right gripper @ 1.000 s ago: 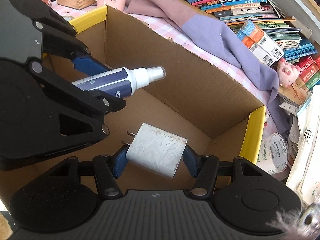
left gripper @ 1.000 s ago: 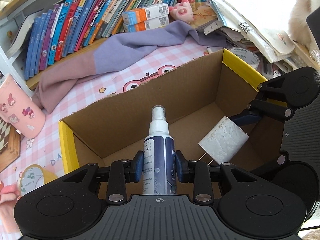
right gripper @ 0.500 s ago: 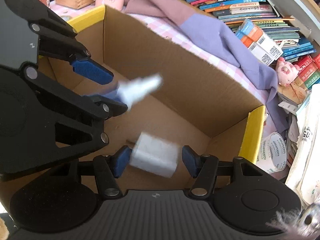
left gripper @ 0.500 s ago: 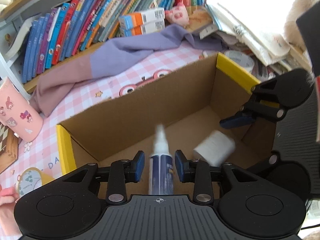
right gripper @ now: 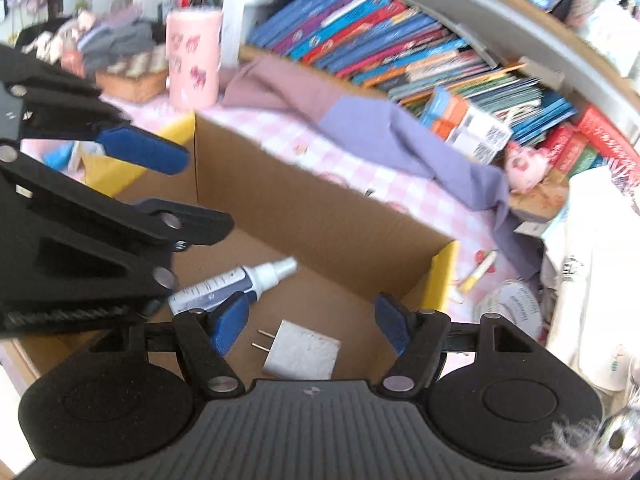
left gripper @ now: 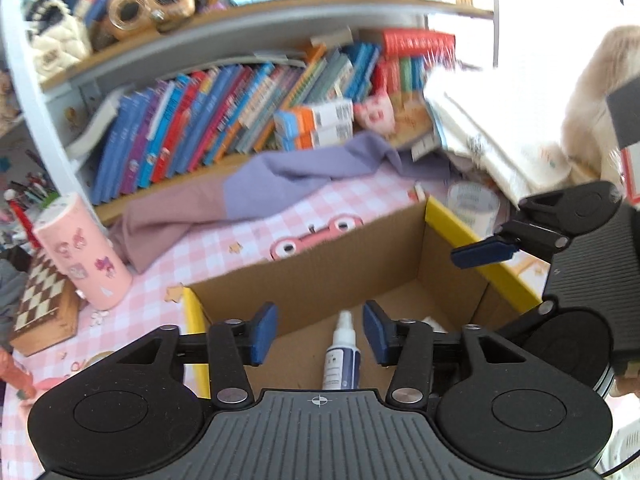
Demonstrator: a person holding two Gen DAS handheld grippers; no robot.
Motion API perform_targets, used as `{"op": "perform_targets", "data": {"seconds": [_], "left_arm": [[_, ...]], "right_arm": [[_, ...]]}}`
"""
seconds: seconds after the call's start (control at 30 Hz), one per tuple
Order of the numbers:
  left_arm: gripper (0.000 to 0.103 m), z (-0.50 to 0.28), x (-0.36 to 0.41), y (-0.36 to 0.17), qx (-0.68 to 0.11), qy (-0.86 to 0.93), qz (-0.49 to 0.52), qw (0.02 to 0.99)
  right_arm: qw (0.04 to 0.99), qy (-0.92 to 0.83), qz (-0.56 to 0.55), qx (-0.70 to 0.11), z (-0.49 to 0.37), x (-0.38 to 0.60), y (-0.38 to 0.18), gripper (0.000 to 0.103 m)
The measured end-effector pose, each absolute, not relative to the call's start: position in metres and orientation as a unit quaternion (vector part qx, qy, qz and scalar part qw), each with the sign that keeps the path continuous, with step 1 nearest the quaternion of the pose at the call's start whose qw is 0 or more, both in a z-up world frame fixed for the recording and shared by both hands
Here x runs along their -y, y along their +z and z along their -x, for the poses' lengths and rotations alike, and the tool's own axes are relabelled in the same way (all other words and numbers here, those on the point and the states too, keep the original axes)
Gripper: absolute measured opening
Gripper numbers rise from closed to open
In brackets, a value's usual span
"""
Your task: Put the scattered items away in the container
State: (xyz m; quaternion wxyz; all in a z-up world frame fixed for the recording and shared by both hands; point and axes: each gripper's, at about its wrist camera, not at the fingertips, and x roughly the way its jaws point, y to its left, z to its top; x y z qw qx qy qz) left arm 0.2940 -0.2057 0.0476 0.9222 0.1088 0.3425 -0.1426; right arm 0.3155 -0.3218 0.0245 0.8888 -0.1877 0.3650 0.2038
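1. The left gripper (left gripper: 319, 330) and right gripper (right gripper: 310, 330) have just been opening; both are spread, pinching nothing.
2. The white-and-navy spray bottle (right gripper: 230, 286) and white plug adapter (right gripper: 300, 354) lie on the floor of the brown cardboard box (right gripper: 304, 208), partly hidden behind gripper bodies.
3. Beyond, the bookshelf (left gripper: 224, 128) is blurred.

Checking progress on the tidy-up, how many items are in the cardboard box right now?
2: the spray bottle lies on the cardboard box floor, the white plug adapter beside it. The grippers hide part of the floor, so more may be unseen.
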Motion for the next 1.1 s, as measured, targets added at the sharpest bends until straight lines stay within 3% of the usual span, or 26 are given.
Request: {"op": "perform_targets", "data": {"seconds": [0.27, 0.73, 1.1], "left_arm": [[0.068, -0.241, 0.193, 0.082, -0.288, -0.115, -0.082, 0.947], [0.068, -0.168, 0.164, 0.087, -0.258, -0.061, -0.023, 0.964], [0.069, -0.124, 0.127, 0.062, -0.276, -0.050, 0.007, 0.960]], "right_arm": [[0.924, 0.190, 0.131, -0.304, -0.274, 0.342, 0.061, 0.071], [0.956, 0.162, 0.054, -0.237, -0.196, 0.344, 0.078, 0.071], [0.960, 0.107, 0.024, -0.257, -0.146, 0.321, 0.057, 0.070]]}}
